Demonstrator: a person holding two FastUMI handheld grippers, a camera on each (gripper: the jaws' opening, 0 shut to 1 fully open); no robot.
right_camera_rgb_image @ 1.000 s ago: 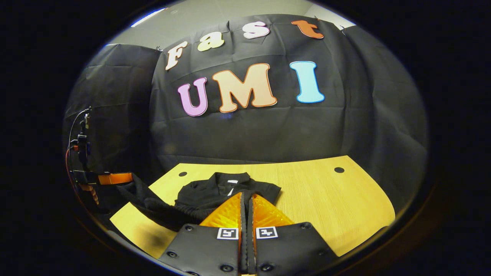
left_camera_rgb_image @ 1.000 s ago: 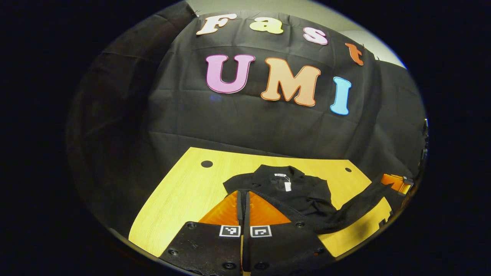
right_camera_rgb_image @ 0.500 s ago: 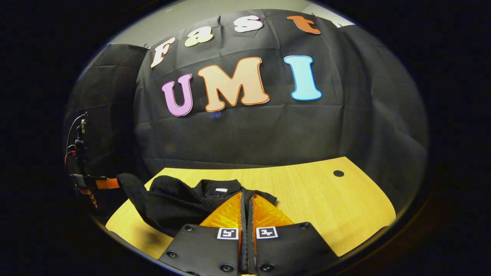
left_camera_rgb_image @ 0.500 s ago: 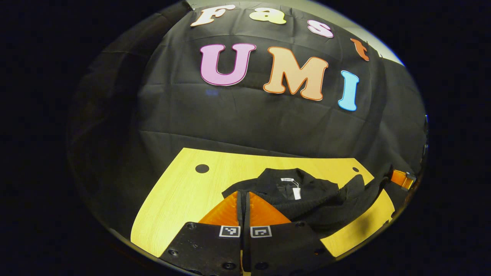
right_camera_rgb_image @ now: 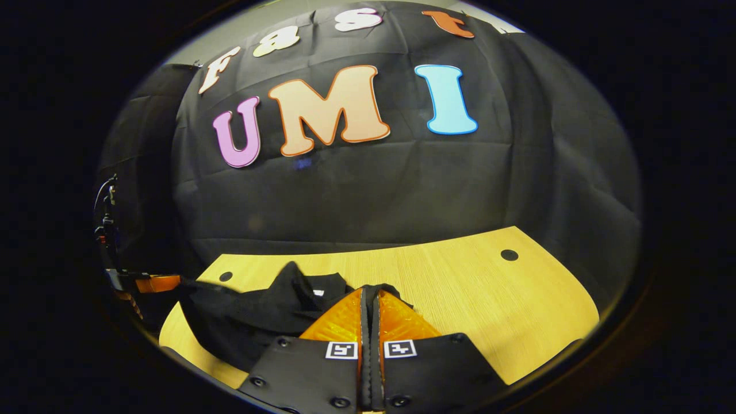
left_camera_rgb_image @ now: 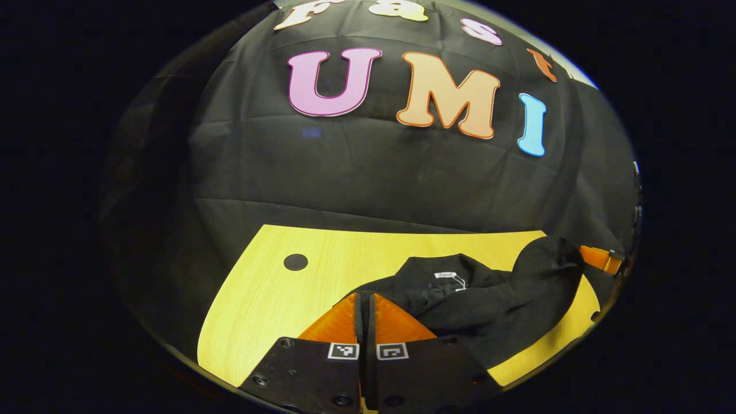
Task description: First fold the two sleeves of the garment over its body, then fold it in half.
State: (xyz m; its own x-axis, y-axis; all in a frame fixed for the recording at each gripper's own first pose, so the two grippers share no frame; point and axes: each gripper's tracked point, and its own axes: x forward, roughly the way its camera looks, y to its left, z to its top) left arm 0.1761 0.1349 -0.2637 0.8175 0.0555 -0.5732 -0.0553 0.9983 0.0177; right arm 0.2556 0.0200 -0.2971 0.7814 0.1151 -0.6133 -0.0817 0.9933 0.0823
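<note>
both grippers are pinched together on the near hem of the black garment (left_camera_rgb_image: 460,299), one corner each, lifting the lower half so it can fold in half over the collar end. the left gripper (left_camera_rgb_image: 364,296) and right gripper (right_camera_rgb_image: 371,293) carry the cloth above the wooden table (right_camera_rgb_image: 489,299); its long axis runs from the grippers to the collar, which points at the booth wall

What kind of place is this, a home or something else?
Probably a staged recording booth, not a home: a black cloth wall hangs behind a bare wooden table, and a black garment lies there between two hand-held grippers, the left and the right.
</note>
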